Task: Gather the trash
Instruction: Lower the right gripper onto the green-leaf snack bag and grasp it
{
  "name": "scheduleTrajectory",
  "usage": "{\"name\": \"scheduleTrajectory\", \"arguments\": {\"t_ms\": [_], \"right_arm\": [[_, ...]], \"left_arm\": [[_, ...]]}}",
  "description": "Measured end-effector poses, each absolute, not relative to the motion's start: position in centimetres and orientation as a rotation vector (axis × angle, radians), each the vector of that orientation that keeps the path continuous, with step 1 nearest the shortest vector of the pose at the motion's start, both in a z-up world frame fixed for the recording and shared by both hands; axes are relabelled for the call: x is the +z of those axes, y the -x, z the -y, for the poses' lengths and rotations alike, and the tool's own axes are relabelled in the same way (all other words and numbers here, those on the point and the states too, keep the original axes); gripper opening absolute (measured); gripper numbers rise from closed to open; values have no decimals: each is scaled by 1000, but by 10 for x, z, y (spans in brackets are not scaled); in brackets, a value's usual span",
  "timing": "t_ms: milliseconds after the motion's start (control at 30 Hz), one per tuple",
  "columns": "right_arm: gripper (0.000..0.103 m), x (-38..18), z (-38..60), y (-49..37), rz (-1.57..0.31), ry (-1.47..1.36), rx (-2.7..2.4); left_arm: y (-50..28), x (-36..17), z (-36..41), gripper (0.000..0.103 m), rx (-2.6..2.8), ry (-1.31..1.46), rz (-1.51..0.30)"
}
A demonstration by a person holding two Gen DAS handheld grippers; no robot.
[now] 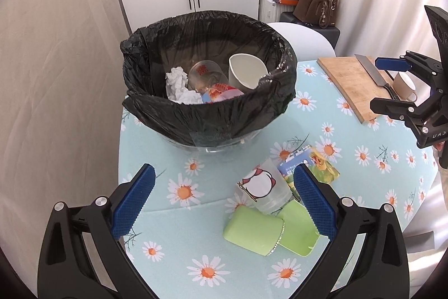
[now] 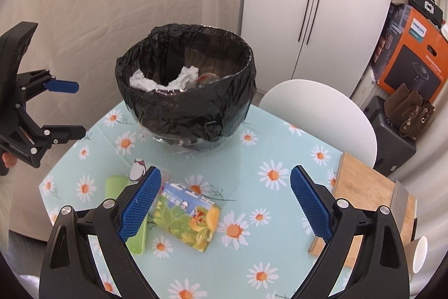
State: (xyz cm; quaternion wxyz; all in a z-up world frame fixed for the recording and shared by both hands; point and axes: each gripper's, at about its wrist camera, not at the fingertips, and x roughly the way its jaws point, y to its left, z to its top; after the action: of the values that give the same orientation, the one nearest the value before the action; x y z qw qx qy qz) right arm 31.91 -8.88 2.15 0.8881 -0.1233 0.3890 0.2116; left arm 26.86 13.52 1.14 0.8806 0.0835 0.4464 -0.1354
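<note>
A bin lined with a black bag (image 1: 207,114) stands on the daisy tablecloth; it also shows in the right wrist view (image 2: 190,108). Inside lie crumpled tissue (image 1: 179,86), a clear cup (image 1: 204,74), a white paper cup (image 1: 246,72) and a red wrapper. On the table lie a clear cartoon cup (image 1: 263,187), two green cups (image 1: 254,231) and a green snack packet (image 2: 187,217), also in the left wrist view (image 1: 322,164). My left gripper (image 1: 224,201) is open and empty, its right finger over the cups. My right gripper (image 2: 226,203) is open and empty above the packet.
A wooden cutting board (image 1: 352,86) with a cleaver (image 1: 372,72) and a white mug (image 1: 404,86) sits at the table's right side. A white chair (image 2: 322,114) stands behind the table. A fridge, an orange box and a brown bag are beyond.
</note>
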Motion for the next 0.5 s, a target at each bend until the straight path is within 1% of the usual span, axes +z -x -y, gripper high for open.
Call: {"name": "scheduleTrajectory", "arguments": {"t_ms": [300, 500], "right_arm": [[89, -11, 97, -304, -883, 284, 459], [89, -38, 94, -300, -936, 304, 486]], "left_arm": [[-238, -23, -130, 97, -269, -152, -968], [-223, -52, -141, 97, -299, -104, -984]]}}
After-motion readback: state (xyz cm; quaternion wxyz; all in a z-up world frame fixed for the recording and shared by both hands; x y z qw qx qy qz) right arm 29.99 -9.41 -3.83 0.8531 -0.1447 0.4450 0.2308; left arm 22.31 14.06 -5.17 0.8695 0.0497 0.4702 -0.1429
